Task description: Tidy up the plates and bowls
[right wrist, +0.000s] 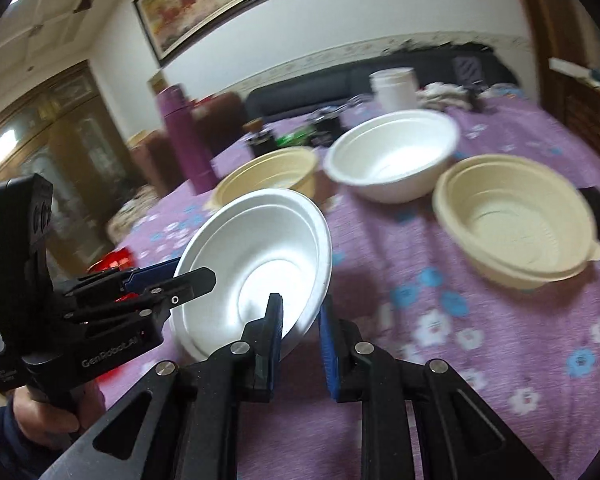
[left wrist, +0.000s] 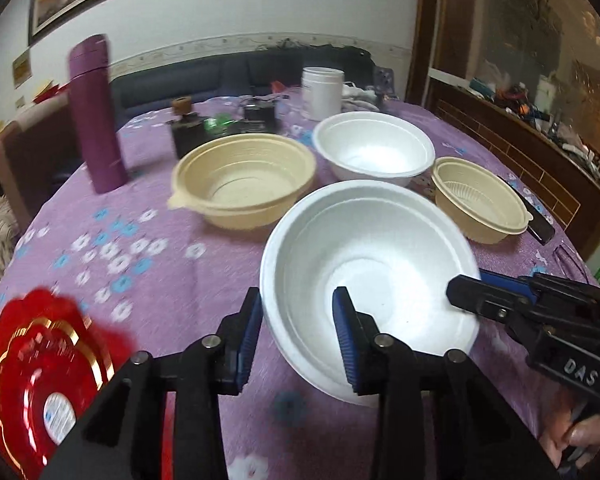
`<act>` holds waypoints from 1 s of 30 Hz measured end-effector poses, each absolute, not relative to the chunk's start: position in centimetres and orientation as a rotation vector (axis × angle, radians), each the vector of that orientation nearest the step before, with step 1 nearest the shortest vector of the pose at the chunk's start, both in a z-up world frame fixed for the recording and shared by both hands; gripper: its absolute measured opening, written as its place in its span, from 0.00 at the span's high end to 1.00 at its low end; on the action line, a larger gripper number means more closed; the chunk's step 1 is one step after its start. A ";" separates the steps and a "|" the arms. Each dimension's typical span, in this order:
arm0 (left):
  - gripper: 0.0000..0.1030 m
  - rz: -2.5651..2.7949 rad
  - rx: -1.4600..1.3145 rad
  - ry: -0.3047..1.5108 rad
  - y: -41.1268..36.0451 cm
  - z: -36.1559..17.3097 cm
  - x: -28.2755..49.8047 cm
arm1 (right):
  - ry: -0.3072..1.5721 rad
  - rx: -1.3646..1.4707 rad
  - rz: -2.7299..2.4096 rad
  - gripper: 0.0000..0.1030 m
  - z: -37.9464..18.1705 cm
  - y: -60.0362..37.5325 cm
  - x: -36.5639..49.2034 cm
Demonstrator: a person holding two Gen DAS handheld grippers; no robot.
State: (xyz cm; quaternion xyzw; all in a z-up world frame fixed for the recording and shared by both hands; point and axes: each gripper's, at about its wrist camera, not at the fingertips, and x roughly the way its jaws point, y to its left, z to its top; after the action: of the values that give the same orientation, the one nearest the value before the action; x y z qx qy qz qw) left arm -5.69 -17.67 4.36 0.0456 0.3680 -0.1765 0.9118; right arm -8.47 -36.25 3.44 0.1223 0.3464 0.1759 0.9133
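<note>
I have the white foam bowl (left wrist: 370, 280) lifted and tilted over the purple tablecloth (left wrist: 148, 240), one gripper on each side so the flimsy rim does not fold under a single pinch. My left gripper (left wrist: 298, 340) straddles the near wall of the bowl, its blue pads closed down to a narrow gap with the wall between them; my right gripper (right wrist: 300, 344) is drawn in the same way on the opposite rim, one pad inside and one outside. Whether every pad presses fully I judge rather than see, but the bowl hangs clear of the cloth, so the hold is real. The bowl is plain, shallow, empty and clean. Beyond it stand a second white bowl (left wrist: 374, 148), which I take to be its nesting partner, and two beige bowls (left wrist: 244, 180) flanking that one. A red plate (left wrist: 40, 392) lies nearer to me than the held bowl, on its left.
</note>
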 end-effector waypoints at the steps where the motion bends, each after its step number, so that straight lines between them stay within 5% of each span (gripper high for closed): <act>1: 0.64 -0.363 0.093 0.760 -17.4 4.3 -5.9 | 0.721 0.245 0.374 0.80 3.4 -35.9 -8.4; 5: 0.63 -0.361 0.078 0.803 -17.0 3.5 -5.8 | 0.751 0.205 0.371 0.80 2.9 -34.9 -8.3; 7: 0.59 -0.358 0.078 0.799 -17.1 3.5 -5.7 | 0.742 0.194 0.342 0.78 3.0 -35.1 -8.2; 10: 0.38 -0.345 0.085 0.774 -17.3 3.6 -5.8 | 0.734 0.202 0.307 0.72 3.1 -35.7 -8.1; 14: 0.36 -0.343 0.085 0.751 -17.4 3.2 -5.5 | 0.748 0.224 0.293 0.72 2.8 -36.3 -7.8; 16: 0.42 -0.339 0.082 0.764 -17.5 2.9 -5.1 | 0.748 0.212 0.299 0.72 2.8 -36.1 -7.8; 18: 0.71 -0.344 0.089 0.773 -17.7 2.7 -4.8 | 0.746 0.194 0.306 0.72 2.8 -35.7 -7.9; 30: 0.71 -0.321 0.111 0.701 -18.0 3.3 -5.7 | 0.708 0.172 0.305 0.77 3.2 -35.3 -8.4</act>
State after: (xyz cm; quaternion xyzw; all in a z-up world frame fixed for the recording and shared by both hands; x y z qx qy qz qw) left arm -5.71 -17.97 3.33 0.0542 0.3415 -0.1563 0.9252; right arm -8.39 -35.34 3.23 0.0836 0.3448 0.1487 0.9230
